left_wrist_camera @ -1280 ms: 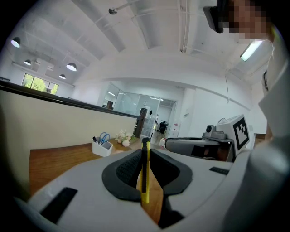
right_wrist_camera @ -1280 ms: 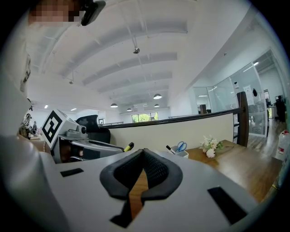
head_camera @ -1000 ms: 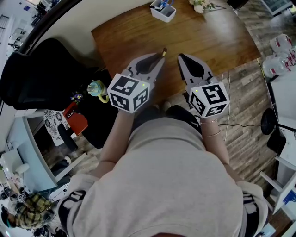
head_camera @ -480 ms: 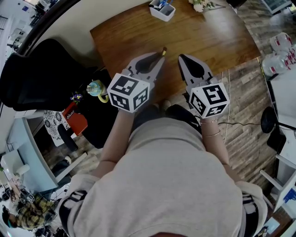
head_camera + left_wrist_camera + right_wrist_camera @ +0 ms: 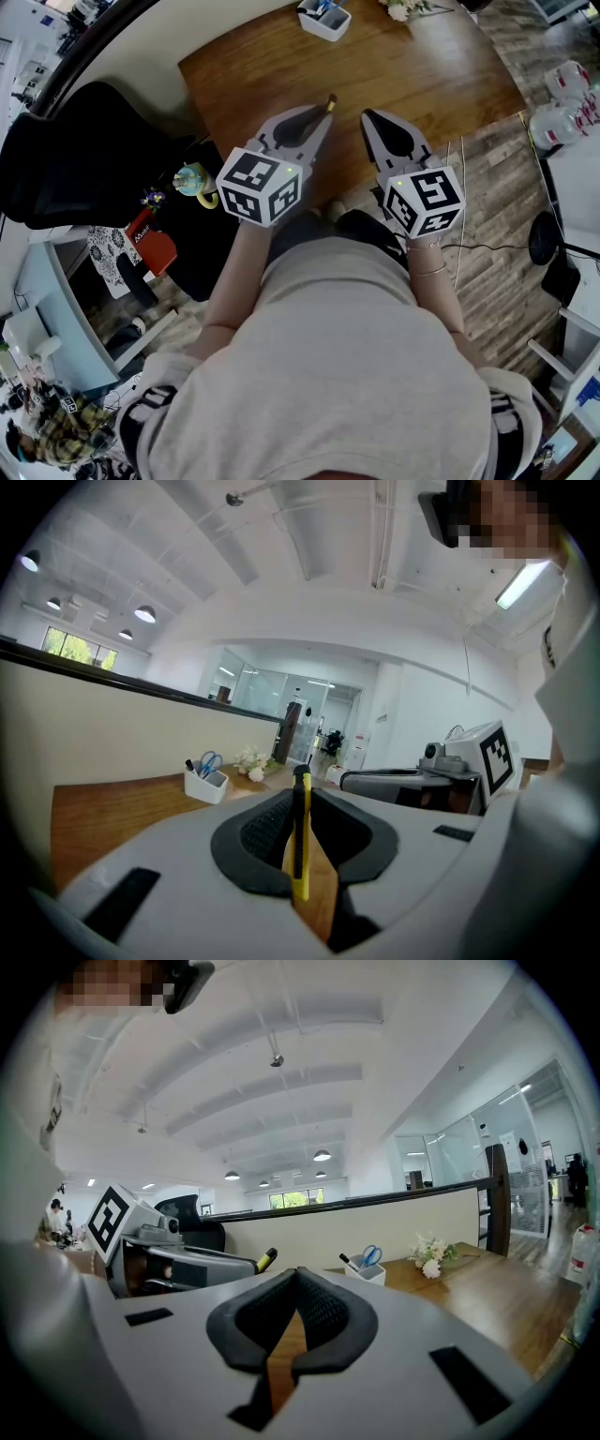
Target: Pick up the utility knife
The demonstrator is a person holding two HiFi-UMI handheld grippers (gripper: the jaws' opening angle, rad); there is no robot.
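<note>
Evidently nothing changes in the grip here. The left gripper (image 5: 322, 118) sits where it does in the slightly earlier head views, and so does the right gripper (image 5: 368, 116). Only the white pen holder (image 5: 323, 21) slides a touch across the head view, which looks like a small nod of the camera, not a move of the hands.

The utility knife (image 5: 300, 841) is clear of the counter (image 5: 422, 84). It stands edge-on between the left jaws, a thin yellow and black body clamped by the dark ribbed pads. The jaws are closed down to the width of the handle and no wider. The tip of the knife pokes out past the jaws, pointing towards the pen holder and well short of it.

The right jaws are drawn together at the tips with nothing between them. Only bare wood shows through the gap lower down. This gripper hangs level with the left one, on the side of the pen holder nearest the person, and it too is well short of the holder.

For the task, this stillness reads as a finished pick. The knife is lifted and gripped, and nothing suggests it is slipping or tilting in the pads. I judge the pick-up to be done, with the hands pausing at the end of it. The one thing to watch is the exposed tip, since a careless swing towards the pen holder or the other gripper could knock it.
</note>
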